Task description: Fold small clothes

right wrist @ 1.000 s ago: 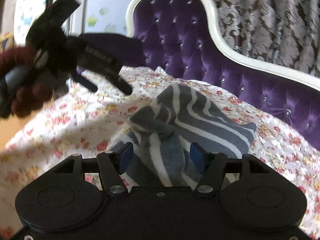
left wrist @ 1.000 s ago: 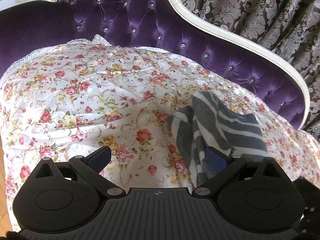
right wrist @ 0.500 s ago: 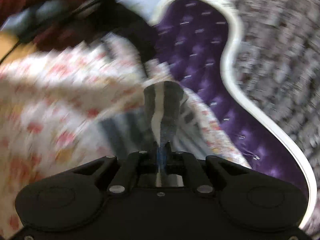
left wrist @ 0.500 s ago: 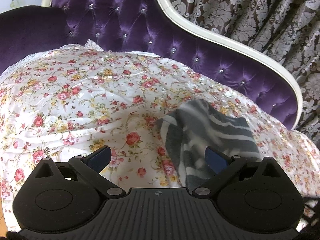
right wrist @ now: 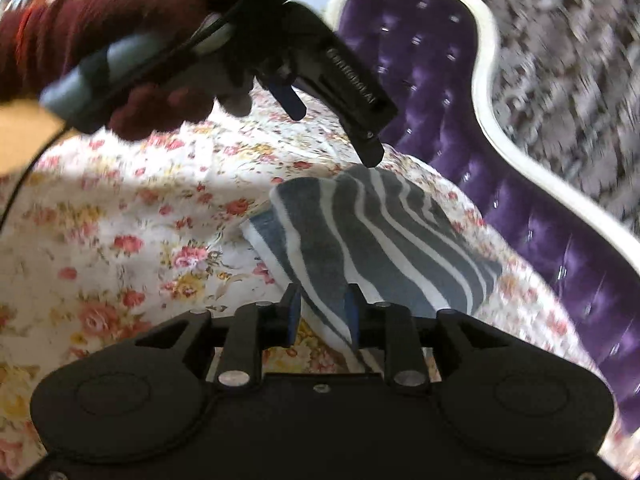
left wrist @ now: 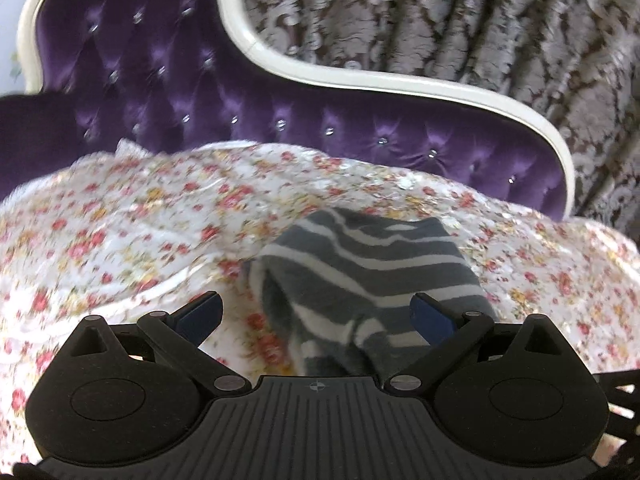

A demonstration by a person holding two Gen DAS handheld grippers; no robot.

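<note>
Left tongs [left wrist: 316, 312] spread over the striped garment [right wrist: 384, 236]; right tongs [right wrist: 323, 312], just reopening, seemingly loose around its edge.

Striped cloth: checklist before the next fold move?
1. Right gripper released: ok; its jaws have just been opening, and the cloth's edge sits between them.
2. Left gripper open: ok, jaws wide.
3. Striped cloth lying on the floral cover: ok.
4. Layers lined up: not ok; a lower layer sticks out on one side.
5. Left gripper's tip clear of the cloth's far edge: cannot tell.
</note>
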